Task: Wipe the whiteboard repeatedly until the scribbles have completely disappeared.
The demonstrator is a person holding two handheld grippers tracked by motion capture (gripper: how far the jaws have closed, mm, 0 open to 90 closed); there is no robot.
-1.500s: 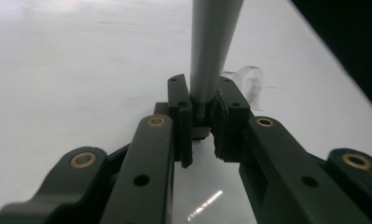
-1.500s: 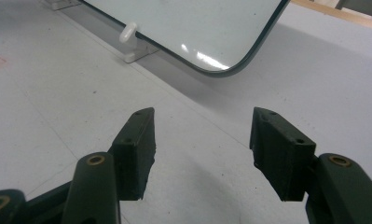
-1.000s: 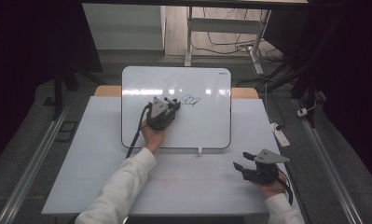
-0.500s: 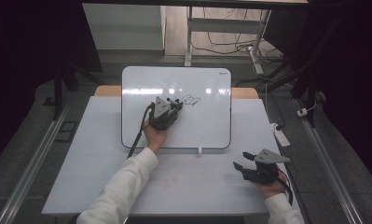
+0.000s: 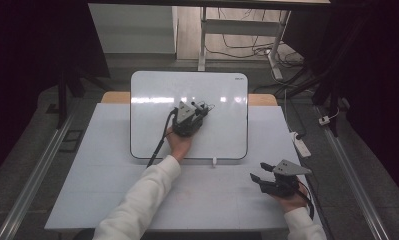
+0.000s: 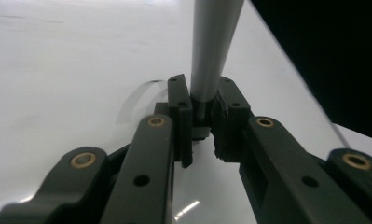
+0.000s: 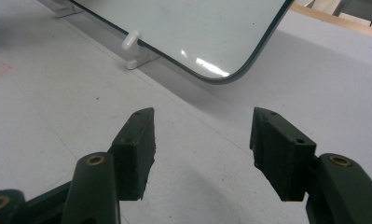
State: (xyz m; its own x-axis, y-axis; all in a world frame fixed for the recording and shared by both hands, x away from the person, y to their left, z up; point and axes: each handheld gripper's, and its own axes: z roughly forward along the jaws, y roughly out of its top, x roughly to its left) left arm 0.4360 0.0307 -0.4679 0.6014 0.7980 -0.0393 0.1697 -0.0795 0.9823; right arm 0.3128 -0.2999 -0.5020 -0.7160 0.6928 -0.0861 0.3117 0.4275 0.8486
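- Currently, the left gripper (image 5: 201,111) is positioned over the whiteboard (image 5: 152,135), with its jaws clamped on a grey marker (image 6: 214,46).
- Marker tip: apparently at the board surface, beside the dark ink marks (image 5: 209,106); contact cannot be confirmed from the high view.
- Right gripper (image 5: 257,179): positioned above the white table (image 5: 87,170), near the board's lower right corner, jaws spread apart with nothing between them.
- Whiteboard: lies on the table, its near edge seated in small white clips (image 7: 137,59).

Left tool (image 5: 199,111) over whiteboard (image 5: 222,140); right tool (image 5: 259,180) on table (image 5: 87,190).
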